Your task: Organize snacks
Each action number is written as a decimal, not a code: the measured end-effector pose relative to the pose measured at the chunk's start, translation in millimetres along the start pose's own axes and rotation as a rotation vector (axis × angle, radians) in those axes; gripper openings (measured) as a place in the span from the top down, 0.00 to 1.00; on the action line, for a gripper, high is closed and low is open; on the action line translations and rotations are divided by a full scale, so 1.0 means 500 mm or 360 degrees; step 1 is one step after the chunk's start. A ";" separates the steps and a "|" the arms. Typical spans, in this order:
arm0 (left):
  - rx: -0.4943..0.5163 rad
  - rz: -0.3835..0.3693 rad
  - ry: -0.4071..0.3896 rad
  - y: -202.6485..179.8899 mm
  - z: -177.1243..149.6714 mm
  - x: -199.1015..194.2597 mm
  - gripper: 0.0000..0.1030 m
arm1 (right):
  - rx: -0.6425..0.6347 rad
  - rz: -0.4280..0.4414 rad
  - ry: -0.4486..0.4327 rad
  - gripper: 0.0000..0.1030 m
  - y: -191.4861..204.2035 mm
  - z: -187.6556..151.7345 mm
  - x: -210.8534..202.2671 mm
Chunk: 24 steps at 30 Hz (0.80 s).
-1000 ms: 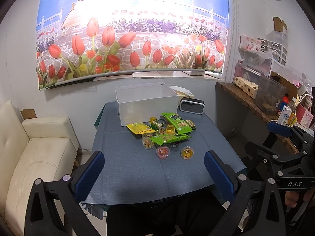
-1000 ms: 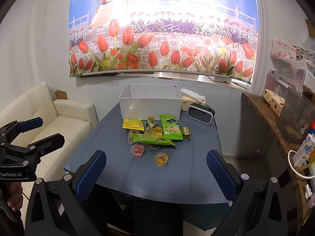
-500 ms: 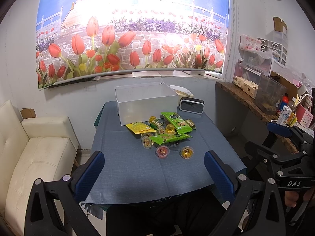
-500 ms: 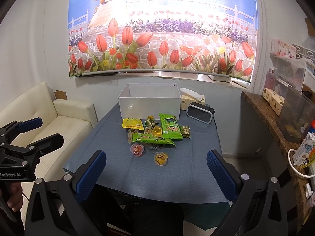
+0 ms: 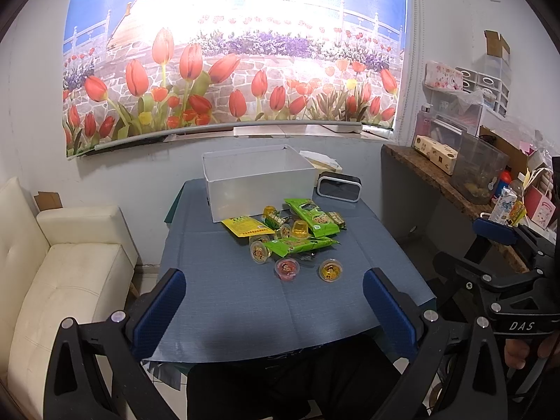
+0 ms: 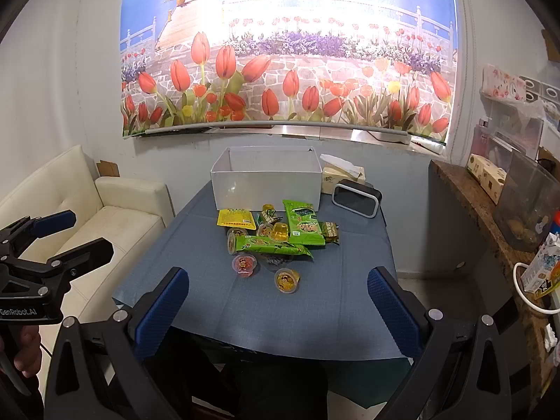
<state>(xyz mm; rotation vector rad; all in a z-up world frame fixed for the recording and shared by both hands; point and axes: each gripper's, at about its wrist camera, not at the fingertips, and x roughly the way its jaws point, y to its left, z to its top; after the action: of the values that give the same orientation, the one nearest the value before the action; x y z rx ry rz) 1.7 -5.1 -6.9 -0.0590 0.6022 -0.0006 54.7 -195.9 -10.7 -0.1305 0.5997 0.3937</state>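
Observation:
A pile of snacks lies mid-table: green packets (image 5: pixel 312 217) (image 6: pixel 303 223), a yellow packet (image 5: pixel 244 225) (image 6: pixel 235 217) and several jelly cups, among them a red one (image 5: pixel 287 268) (image 6: pixel 244 265) and a yellow one (image 5: pixel 330 270) (image 6: pixel 287 280). An empty white box (image 5: pixel 260 185) (image 6: pixel 266 177) stands behind them. My left gripper (image 5: pixel 274 308) is open and empty, held back over the table's near edge. My right gripper (image 6: pixel 278 306) is also open and empty, equally far back. Each gripper shows at the edge of the other's view.
A blue cloth covers the table (image 5: pixel 227 308) (image 6: pixel 332 315). A black clock (image 5: pixel 338 191) (image 6: pixel 356 197) and a tissue pack (image 6: pixel 341 175) stand right of the box. A cream sofa (image 5: pixel 52 280) is on the left, a cluttered stone counter (image 6: pixel 490 217) on the right.

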 end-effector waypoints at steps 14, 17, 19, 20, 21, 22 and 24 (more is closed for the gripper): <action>-0.0026 -0.0032 -0.0007 0.015 0.003 0.007 0.00 | 0.0023 0.0080 -0.0044 0.00 -0.006 -0.014 0.018; -0.0029 0.0006 -0.0036 0.023 0.001 0.017 0.00 | -0.0027 0.0025 -0.0069 0.00 -0.012 -0.016 0.049; -0.0042 0.0009 -0.0040 0.032 0.000 0.028 0.00 | -0.0029 -0.0015 -0.0064 0.00 -0.023 -0.014 0.082; -0.0052 0.0009 -0.0029 0.037 0.000 0.037 0.00 | -0.0011 -0.0009 -0.0058 0.00 -0.031 -0.014 0.103; -0.0052 0.0008 -0.0019 0.039 -0.002 0.044 0.00 | 0.0020 0.0024 -0.0025 0.00 -0.043 -0.013 0.128; -0.0050 0.0010 -0.0011 0.040 -0.005 0.051 0.00 | 0.0046 0.0062 0.0021 0.00 -0.053 -0.012 0.154; -0.0039 0.0003 0.0005 0.040 -0.010 0.065 0.00 | 0.0077 0.0154 0.0041 0.00 -0.073 -0.008 0.198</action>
<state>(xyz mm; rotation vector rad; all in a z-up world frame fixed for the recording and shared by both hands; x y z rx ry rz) 25.6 13.8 -30.5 -0.0825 0.6053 0.0083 142.1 -198.5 -70.4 -0.0607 0.6422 0.4717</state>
